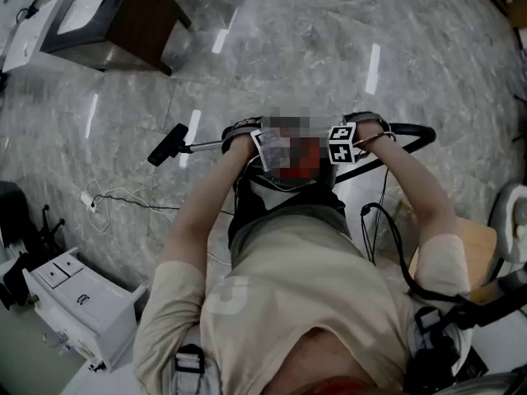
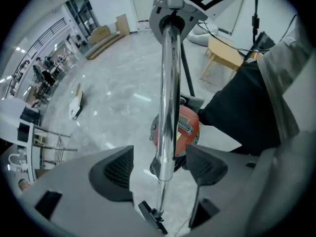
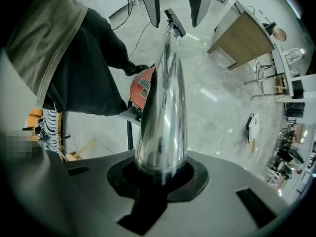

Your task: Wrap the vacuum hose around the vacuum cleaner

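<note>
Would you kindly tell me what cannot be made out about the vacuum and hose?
Head view: vacuum cleaner covered by the mosaic patch.
Head view: hose shows only a loop; its ends vanish behind the right forearm.
Right gripper view: vacuum cleaner mostly behind the chrome tube.

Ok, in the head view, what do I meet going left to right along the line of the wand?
black floor nozzle → metal wand → left gripper → right gripper → black hose loop
</note>
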`<state>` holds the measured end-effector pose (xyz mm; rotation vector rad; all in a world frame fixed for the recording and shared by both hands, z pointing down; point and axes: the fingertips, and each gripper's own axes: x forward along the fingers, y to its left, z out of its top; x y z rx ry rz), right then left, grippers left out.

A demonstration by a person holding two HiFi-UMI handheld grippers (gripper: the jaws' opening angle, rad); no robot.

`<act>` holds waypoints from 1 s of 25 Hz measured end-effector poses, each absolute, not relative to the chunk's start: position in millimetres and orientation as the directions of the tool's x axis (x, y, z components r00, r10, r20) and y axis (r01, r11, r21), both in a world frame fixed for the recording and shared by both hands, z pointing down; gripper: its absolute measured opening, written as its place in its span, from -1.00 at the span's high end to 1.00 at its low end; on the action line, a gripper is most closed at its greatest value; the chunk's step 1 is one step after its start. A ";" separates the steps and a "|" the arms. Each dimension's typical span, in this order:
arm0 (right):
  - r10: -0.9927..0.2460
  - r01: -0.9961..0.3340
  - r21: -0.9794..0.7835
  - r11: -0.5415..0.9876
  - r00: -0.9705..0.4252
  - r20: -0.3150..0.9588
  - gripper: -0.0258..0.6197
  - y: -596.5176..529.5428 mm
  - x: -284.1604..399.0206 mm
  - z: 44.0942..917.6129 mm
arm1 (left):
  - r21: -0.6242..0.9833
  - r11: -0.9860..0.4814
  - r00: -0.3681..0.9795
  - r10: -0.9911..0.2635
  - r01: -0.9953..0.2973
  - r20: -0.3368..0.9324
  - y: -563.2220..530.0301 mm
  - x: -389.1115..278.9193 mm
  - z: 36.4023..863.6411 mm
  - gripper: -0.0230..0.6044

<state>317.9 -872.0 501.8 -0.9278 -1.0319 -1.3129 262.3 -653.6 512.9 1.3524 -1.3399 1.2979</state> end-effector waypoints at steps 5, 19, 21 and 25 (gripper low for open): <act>-0.399 0.998 0.040 0.053 -0.016 0.917 0.69 -825.9 315.3 478.7 | -0.096 -0.329 -0.033 -0.192 -0.939 0.981 -638.3 268.7 524.7 -0.09; -0.421 0.994 0.104 0.024 -0.085 0.903 0.68 -758.9 298.7 447.7 | -0.118 -0.381 -0.067 -0.144 -0.917 0.987 -609.5 269.6 559.5 0.26; -0.414 0.993 0.111 0.034 -0.087 0.906 0.68 -755.4 303.7 455.4 | -0.123 -0.380 -0.075 -0.140 -0.917 0.987 -604.2 270.2 564.2 0.41; -0.366 0.995 0.102 -0.013 -0.099 0.925 0.68 -754.8 297.8 470.3 | -0.037 -0.326 -0.015 -0.070 -0.945 0.997 -595.8 276.6 569.1 0.50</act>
